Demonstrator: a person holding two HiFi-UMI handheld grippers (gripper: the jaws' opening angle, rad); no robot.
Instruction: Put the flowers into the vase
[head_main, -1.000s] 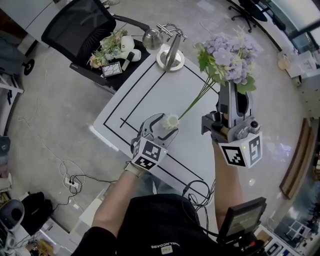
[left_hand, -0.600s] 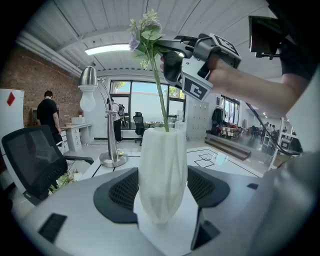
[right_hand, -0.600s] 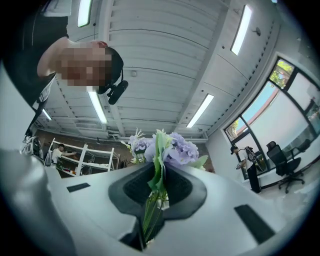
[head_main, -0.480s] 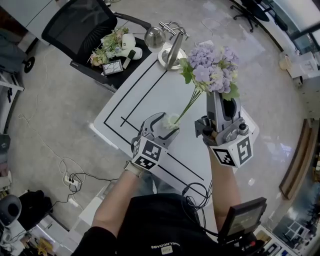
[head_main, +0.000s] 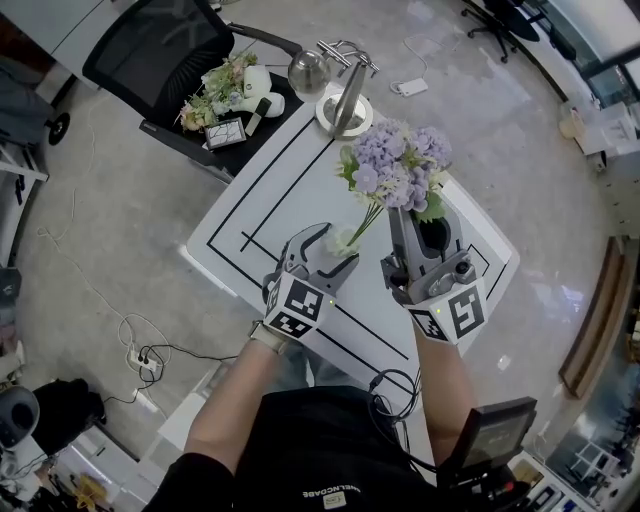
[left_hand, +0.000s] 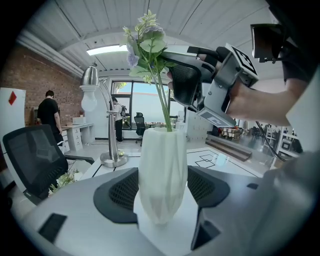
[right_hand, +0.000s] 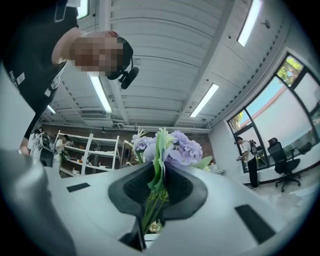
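An open-plan office-lab: a black mesh swivel chair, white metal shelving, a red brick wall, tall windows and a white line-marked worktop.

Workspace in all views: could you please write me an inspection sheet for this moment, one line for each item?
Surface: white table marked with black lines.
Job's things: white vase upright on the table; purple flowers above it, stems entering its mouth.
Clutter: silver lamp on the table's far corner; a bouquet lying on a black chair.
Grippers: left gripper, fingers closed on the vase; right gripper, fingers closed on the flowers' stems.
Cables: power strip with cords on the floor; a black cable at the person's waist.
Surroundings: open office; people standing far off.
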